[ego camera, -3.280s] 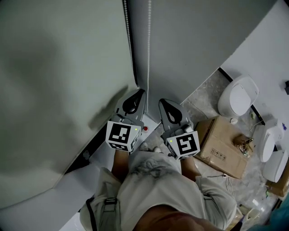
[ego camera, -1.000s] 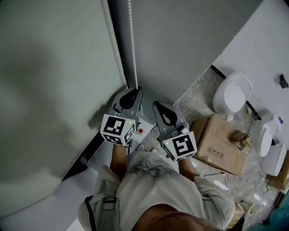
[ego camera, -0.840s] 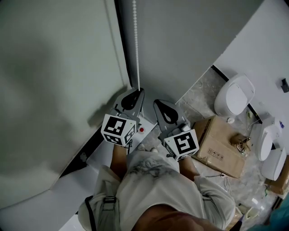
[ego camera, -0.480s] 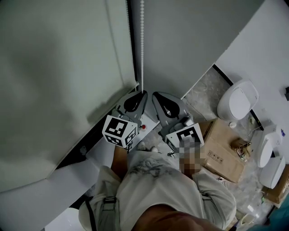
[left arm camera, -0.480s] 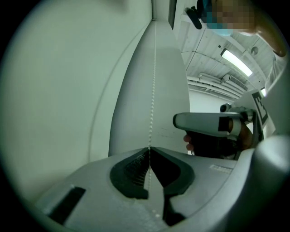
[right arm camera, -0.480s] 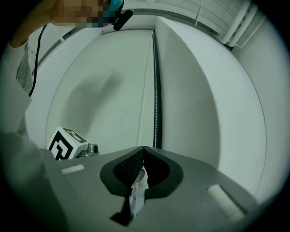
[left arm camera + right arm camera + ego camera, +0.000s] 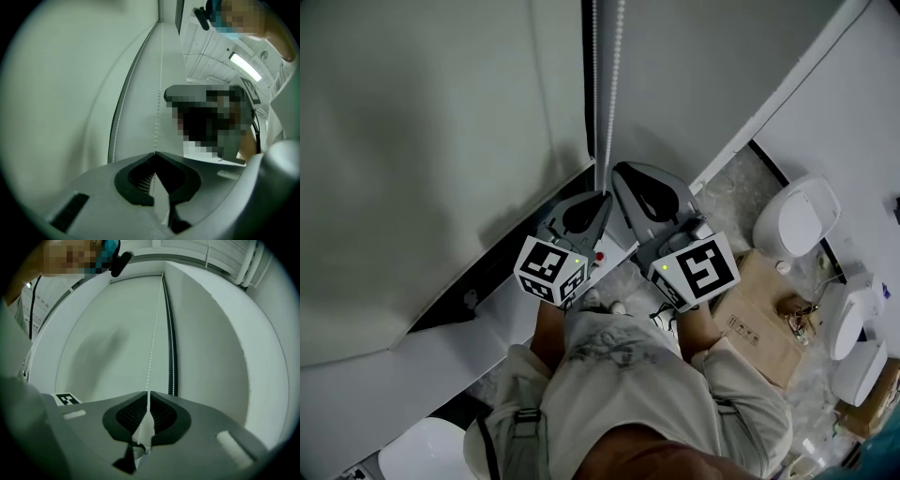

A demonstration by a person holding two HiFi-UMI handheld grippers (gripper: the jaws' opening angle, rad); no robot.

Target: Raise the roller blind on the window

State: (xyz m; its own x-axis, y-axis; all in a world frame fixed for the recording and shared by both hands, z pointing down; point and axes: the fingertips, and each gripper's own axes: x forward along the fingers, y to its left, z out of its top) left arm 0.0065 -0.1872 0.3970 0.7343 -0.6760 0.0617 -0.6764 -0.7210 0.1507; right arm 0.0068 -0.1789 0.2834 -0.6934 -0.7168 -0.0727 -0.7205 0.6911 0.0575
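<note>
- Claws on bead chain (image 7: 152, 348), hand-over-hand style, prob. to haul roller blind (image 7: 431, 150) up.
- L claw (image 7: 155, 153): closing on chain.
- R claw (image 7: 147, 393): clamped on it, higher.

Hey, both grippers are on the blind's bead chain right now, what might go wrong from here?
The left gripper is closing on the bead chain right at its jaw tips, so the thin chain may slip out when pulled.
The right gripper, also on the chain, sits right beside the left one in the head view. If they pull hand over hand, they may bump.
</note>
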